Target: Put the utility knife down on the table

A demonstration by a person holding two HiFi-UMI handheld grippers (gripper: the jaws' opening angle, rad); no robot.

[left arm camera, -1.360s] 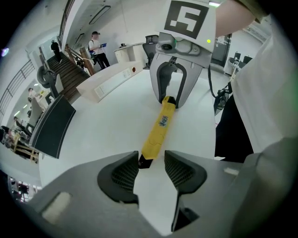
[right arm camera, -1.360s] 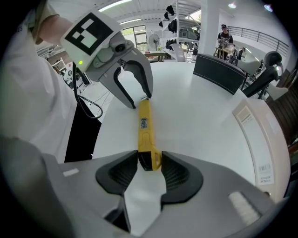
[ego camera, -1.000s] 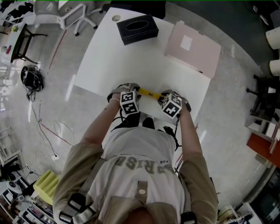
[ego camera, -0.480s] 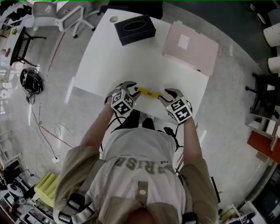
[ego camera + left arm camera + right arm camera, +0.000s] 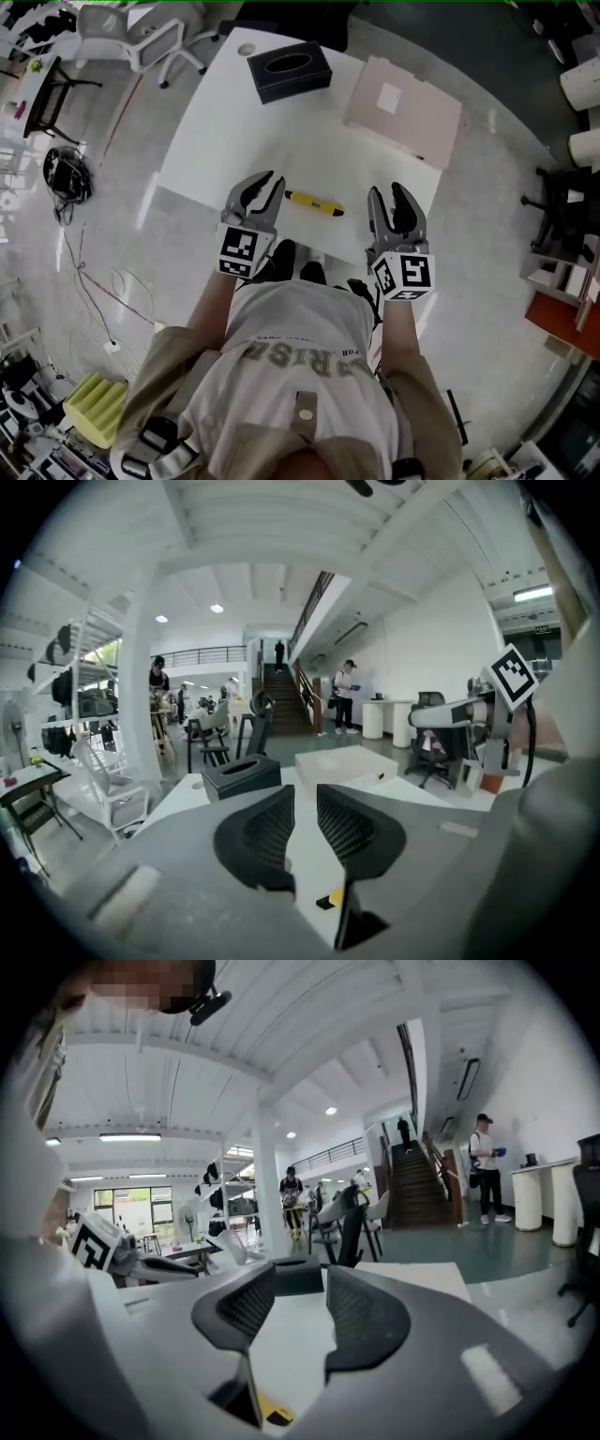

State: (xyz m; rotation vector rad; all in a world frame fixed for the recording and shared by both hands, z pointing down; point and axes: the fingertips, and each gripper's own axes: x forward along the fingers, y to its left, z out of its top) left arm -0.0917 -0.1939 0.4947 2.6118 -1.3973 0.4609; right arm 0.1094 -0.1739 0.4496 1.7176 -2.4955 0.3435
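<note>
The left gripper [image 5: 305,797] has its jaws a narrow gap apart with nothing between them; they have just been closing. The right gripper [image 5: 300,1277] stands wider, its jaws having just been opening, and it is empty too (only bare desk [image 5: 234,122] shows through each gap). A second ago both grippers were down at the ends of the utility knife [image 5: 314,202]. Now they are lifted clear and drawn back toward the person, one at each side of it, neither touching it. I judge the knife released and the task as good as done. The knife lies flat on the white desk, near the person's edge, set crosswise between the grippers. It has a slim yellow body with small dark marks along it. Well beyond it sit a black tissue box [image 5: 290,67] and a pale flat box [image 5: 403,108].
</note>
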